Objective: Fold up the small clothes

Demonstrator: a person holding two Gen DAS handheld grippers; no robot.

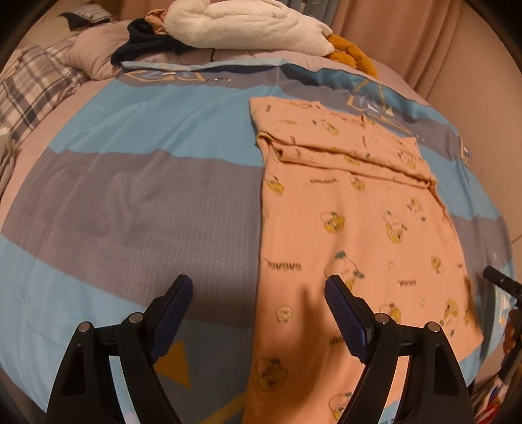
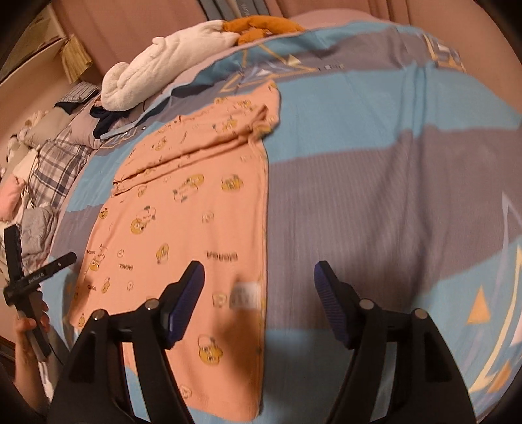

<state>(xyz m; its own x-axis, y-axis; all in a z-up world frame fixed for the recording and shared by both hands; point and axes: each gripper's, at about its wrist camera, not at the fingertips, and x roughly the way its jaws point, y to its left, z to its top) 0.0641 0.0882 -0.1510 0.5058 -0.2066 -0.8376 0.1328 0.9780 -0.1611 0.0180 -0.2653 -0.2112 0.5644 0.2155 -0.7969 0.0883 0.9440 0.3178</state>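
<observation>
**Both claws clear of the shirt, one fold made**

Nearest to me, the left claw (image 1: pixel 257 295) stood open with nothing between its pads, hanging over the near part of the bed, its right finger above the shirt's left edge. The right claw (image 2: pixel 259 282) was likewise spread and empty, straddling the shirt's long right-hand edge near a small white label (image 2: pixel 245 295). At the left rim of the right wrist view, a hand (image 2: pixel 29 329) gripped the handle of the other tool.

Under them lay the peach shirt (image 1: pixel 352 228), printed with little yellow cartoon figures, flat on the blue-and-grey striped bedspread (image 1: pixel 130 195). It had been brought into a long narrow panel, with both long sides running fairly straight. Across the upper part a sleeve or side flap (image 1: pixel 342 146) lay doubled over the body, leaving a ridge.

By my reckoning the lengthwise folding was finished and the claws were between grips. The next move would likely call for both claws to take the near hem at its two corners and carry it up toward the collar end, keeping the layers together so that the tucked flap did not slide out.

Farther off, a white plush toy (image 1: pixel 248 26) and dark clothing (image 1: pixel 146 42) lay at the head of the bed, beside plaid bedding (image 1: pixel 29 88).
</observation>
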